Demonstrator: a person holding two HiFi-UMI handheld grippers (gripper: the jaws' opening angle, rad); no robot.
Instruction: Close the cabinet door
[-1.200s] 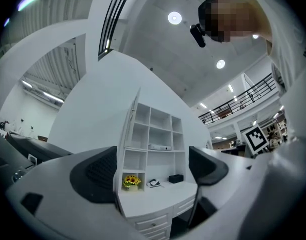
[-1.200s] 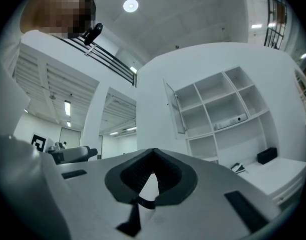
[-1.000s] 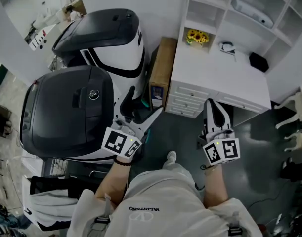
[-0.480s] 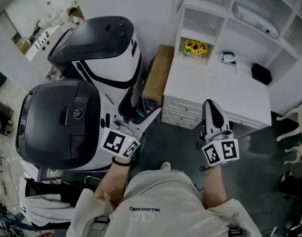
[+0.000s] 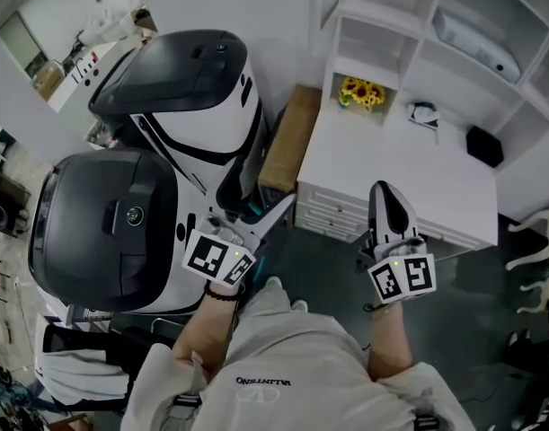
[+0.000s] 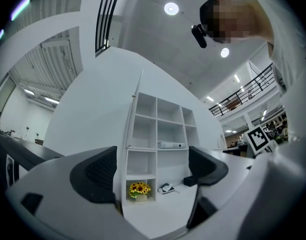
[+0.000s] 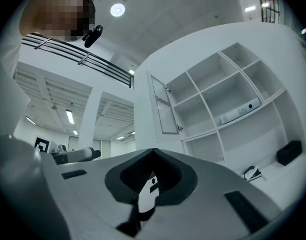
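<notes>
- The cabinet door (image 7: 163,106) is seen swung open at the upper-left bay of the white shelf unit (image 7: 228,99), above the desk (image 5: 409,164). It has not been reached yet.
- Door build: a flat white frame with a pale inset panel, probably glass, though this can't be confirmed at this size. A small latch (image 7: 179,128) is fitted on its edge.
- Left gripper (image 6: 153,169): jaws are held wide apart with nothing between them; ribbed black pads (image 6: 100,171).
- Right gripper (image 7: 151,166): jaws are pressed together and empty. This is judged suited to a blunt push on the door face.
- Both are held low, well short of the shelves, so the approach is judged the step in hand.
</notes>
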